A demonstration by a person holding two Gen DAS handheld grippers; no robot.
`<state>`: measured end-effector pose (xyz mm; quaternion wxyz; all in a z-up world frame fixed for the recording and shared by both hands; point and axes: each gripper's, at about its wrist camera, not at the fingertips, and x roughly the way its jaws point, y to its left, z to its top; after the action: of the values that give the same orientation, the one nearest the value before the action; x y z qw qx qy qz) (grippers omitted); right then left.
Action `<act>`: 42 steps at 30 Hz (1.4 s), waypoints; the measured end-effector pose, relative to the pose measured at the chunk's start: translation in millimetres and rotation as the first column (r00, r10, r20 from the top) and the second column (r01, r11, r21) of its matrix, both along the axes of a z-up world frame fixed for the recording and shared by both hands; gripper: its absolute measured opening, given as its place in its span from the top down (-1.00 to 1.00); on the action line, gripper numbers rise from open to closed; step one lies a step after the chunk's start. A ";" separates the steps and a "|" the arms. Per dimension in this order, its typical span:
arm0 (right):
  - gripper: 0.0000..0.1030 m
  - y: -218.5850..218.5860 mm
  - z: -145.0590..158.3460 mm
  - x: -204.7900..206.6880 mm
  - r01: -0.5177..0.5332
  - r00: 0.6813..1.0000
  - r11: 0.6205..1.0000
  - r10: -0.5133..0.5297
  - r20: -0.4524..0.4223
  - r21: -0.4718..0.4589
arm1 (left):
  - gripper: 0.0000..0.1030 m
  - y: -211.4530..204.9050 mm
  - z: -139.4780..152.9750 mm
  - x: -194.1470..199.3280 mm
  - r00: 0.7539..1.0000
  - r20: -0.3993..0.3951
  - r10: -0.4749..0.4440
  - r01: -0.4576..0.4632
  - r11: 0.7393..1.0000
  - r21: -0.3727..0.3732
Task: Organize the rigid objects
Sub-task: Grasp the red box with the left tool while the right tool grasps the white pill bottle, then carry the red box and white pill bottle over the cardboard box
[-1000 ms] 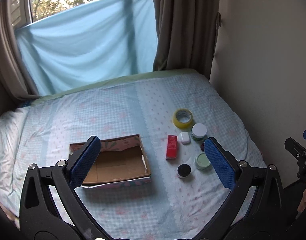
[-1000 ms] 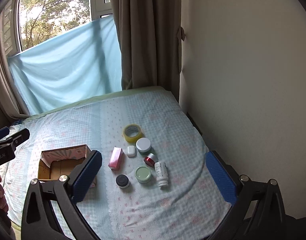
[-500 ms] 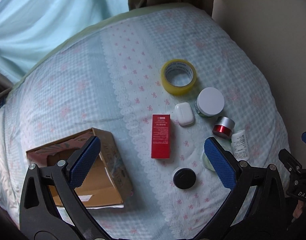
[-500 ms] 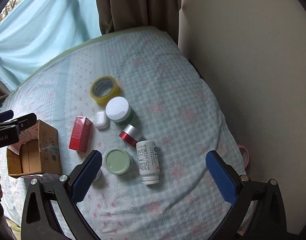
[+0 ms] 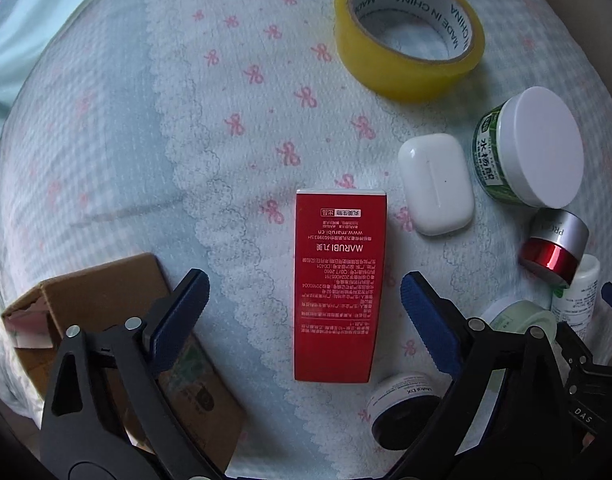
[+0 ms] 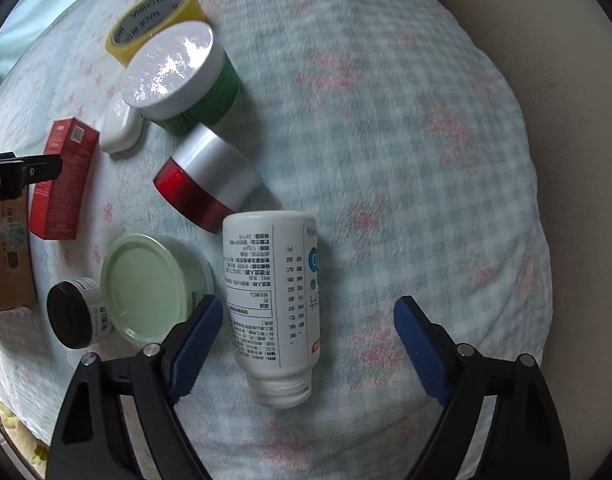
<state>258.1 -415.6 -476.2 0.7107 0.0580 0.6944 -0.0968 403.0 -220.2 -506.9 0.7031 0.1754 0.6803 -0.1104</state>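
The left gripper point(image 5: 304, 294) hovers with jaws spread wide, straddling the red box point(image 5: 338, 284) lying flat on the bed point(image 5: 146, 128). The right gripper point(image 6: 304, 320) is likewise wide open around the white bottle point(image 6: 272, 300), which lies on its side. A cardboard box point(image 5: 106, 300) sits near the bed's left edge; the yellow tape roll point(image 5: 410, 32) lies farther off.

Your left gripper point(image 5: 302, 300), jaws spread wide, straddles the flat-lying red carton point(image 5: 338, 286); cardboard box point(image 5: 106, 320) at left, yellow tape roll point(image 5: 410, 36) beyond, white case point(image 5: 436, 184) alongside.
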 end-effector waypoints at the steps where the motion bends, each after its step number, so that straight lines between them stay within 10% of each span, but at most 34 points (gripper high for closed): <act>1: -0.56 1.5 -3.2 0.5 -0.010 1.000 1.000 0.010 -0.004 -0.003 | -0.78 0.2 -6.3 1.1 1.000 -0.012 0.004 -0.004 1.000 0.001; 10: 0.09 24.6 -20.9 4.4 -0.077 0.996 0.997 0.078 -0.052 0.024 | 0.22 -4.8 -28.6 0.2 0.998 -0.066 0.000 -0.003 0.999 -0.044; 26: 0.10 32.0 11.2 1.7 -0.021 1.000 1.000 0.021 0.000 0.017 | 0.26 -2.3 14.7 -10.2 1.000 0.008 0.002 -0.001 0.996 -0.093; 42: 0.10 21.4 169.0 -5.7 -0.010 0.978 1.000 0.005 0.207 0.024 | 0.26 40.5 198.2 -62.5 0.980 0.188 0.059 -0.007 0.964 -0.266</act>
<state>252.5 -394.1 -307.2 0.7788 0.0737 0.6179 -0.0789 340.5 -179.6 -308.7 0.7849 0.0788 0.5905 -0.1706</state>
